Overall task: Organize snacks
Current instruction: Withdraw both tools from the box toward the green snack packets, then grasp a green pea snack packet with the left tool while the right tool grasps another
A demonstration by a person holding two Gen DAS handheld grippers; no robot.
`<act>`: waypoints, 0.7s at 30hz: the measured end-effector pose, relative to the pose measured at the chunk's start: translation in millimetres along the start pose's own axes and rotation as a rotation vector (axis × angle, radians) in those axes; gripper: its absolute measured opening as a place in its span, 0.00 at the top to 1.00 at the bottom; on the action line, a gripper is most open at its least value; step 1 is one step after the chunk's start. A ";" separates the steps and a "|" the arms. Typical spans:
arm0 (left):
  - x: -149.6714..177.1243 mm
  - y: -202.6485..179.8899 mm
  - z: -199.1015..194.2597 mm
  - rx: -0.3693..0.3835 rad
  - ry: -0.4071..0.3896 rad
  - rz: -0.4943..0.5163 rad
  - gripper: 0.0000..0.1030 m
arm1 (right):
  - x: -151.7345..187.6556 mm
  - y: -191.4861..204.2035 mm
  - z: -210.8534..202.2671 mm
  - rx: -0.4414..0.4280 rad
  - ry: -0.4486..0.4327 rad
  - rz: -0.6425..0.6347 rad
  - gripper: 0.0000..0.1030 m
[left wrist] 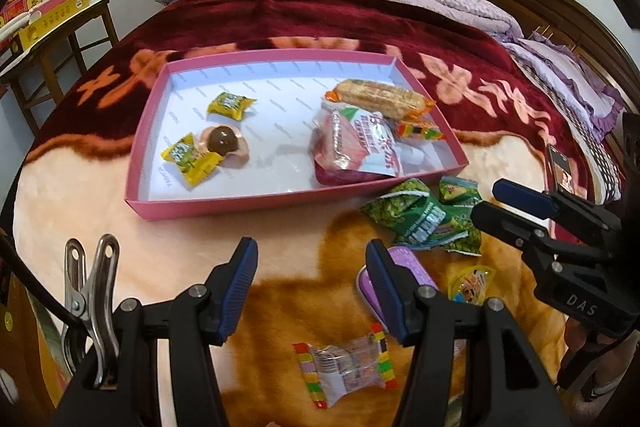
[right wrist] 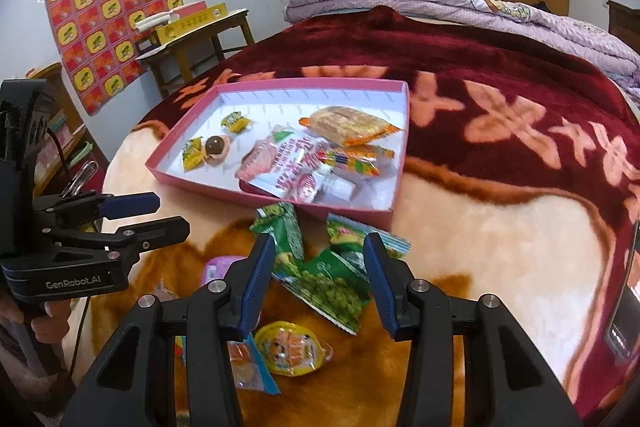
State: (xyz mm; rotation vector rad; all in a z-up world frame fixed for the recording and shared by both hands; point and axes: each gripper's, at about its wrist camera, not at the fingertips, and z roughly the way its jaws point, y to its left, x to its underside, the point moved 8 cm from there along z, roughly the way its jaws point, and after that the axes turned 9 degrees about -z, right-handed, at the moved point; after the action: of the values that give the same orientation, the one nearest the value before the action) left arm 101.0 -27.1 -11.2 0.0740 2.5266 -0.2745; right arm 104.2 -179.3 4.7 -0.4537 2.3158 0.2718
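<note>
A plush blanket in maroon and cream covers the bed and serves as the sorting surface. On it sits the shallow pink tray, the likely collection point, w/ part of the haul inside: a long cracker pack laid over a red-and-white snack bag at the right end, two yellow candies and a brown chocolate ball at the left. Loose on the blanket just outside the tray's near wall lie green pea packets, a purple case, a jelly cup and a striped candy wrapper, apparently awaiting pickup. The right gripper hovers over the pea packets, jaws wide apart, holding nothing. The left gripper, likewise spread and empty, hangs above the blanket btwn tray and striped wrapper.
</note>
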 end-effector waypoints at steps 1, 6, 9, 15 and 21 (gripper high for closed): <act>0.4 -1.8 1.0 0.002 0.003 -0.002 0.42 | 1.6 -1.4 -0.5 0.001 0.002 0.004 0.54; 1.1 -9.6 4.4 0.009 0.017 -0.010 0.42 | 8.0 -7.4 -2.1 0.005 0.012 0.016 0.54; 0.0 -13.5 6.4 0.006 0.020 -0.015 0.42 | 11.8 -10.3 -0.1 0.003 0.022 0.025 0.54; -3.1 -21.5 10.1 0.012 0.028 -0.029 0.42 | 19.5 -17.0 12.9 -0.018 0.054 0.075 0.54; -7.0 -33.8 13.9 0.009 0.029 -0.017 0.42 | 25.8 -19.1 27.6 -0.076 0.073 0.140 0.54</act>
State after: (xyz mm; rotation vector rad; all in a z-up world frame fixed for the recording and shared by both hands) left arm 110.6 -63.0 -12.3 0.0607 2.5557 -0.2936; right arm 112.4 -194.1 -34.1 -0.3443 2.4196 0.4187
